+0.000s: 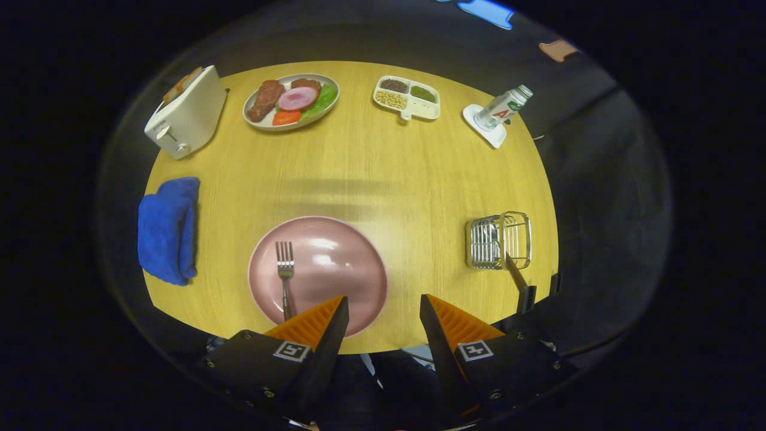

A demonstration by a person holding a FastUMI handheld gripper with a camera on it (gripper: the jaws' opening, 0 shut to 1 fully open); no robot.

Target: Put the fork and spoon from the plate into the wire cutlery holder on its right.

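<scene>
Fork [285, 272] lies on the pink plate [335, 269] near the tabletop's [383, 179] front edge, wire holder [498, 240] at the right edge. Claw [383, 314] released, empty, above. Fork likely stiff, slick, thin: pinch mid-handle.

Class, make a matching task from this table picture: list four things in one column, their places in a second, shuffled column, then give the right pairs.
Things:
1. fork
2. toaster
3. bottle
4. blue cloth

Places:
A. on a white coaster
B. on the pink plate
C. left of the plate, near the table edge
D. far left corner, beside the food dish

Pairs: 1-B, 2-D, 3-A, 4-C

The gripper is open, holding nothing.
</scene>
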